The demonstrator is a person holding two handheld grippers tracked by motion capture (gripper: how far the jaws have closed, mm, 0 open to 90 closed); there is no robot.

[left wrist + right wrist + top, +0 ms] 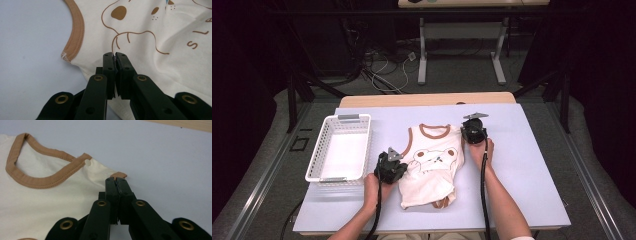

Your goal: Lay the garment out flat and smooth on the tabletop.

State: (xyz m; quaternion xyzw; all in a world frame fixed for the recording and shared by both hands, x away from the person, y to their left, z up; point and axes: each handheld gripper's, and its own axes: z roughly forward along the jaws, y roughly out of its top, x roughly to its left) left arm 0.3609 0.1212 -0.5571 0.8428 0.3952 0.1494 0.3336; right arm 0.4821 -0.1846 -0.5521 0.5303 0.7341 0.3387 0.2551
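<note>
Both claws are clenched on the cream baby vest (432,165) lying mid-counter (532,170) beside the white basket (339,150): your left claw (115,53) pinches its side below the armhole, your right claw (116,179) its shoulder tip. Lift evenly to keep the cloth taut; your forearms reach forward, claws angled down.

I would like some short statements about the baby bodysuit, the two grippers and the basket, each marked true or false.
1. The left gripper is shut on the cream baby bodysuit. True.
2. The right gripper hangs open above the table. False: its jaws are shut at the bodysuit's shoulder edge.
3. The white basket holds the bodysuit. False: the bodysuit lies on the table, to the right of the basket.
4. The bodysuit has brown trim at the neck. True.
</note>
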